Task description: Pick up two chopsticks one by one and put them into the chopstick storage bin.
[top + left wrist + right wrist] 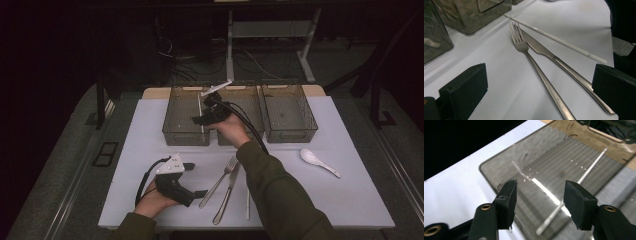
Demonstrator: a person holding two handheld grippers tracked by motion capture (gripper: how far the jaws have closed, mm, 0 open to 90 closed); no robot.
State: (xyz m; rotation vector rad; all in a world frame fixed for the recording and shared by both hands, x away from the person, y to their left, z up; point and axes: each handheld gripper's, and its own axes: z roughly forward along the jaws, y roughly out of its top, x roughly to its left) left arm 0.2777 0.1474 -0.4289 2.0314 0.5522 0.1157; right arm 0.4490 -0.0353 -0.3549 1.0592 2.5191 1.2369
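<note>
My right gripper [200, 120] hovers over the left smoky plastic bin [182, 136], its jaws open with nothing between them. Below them in the right gripper view [540, 200], a white chopstick [589, 171] lies on the ribbed floor of that bin [564, 157]; the high view has this chopstick [201, 112] along the bin's right side. My left gripper [196, 180] rests near the front left of the white mat, open and empty. Ahead of it [540, 90] lie a steel fork [520, 42], a knife [541, 48] and a second white chopstick [554, 40].
Two more bins stand to the right, the middle one [247, 135] and the right one [290, 135]. A white ceramic spoon [320, 162] lies on the mat's right side. The fork [220, 179], knife [227, 192] and chopstick [248, 202] sit by the right forearm.
</note>
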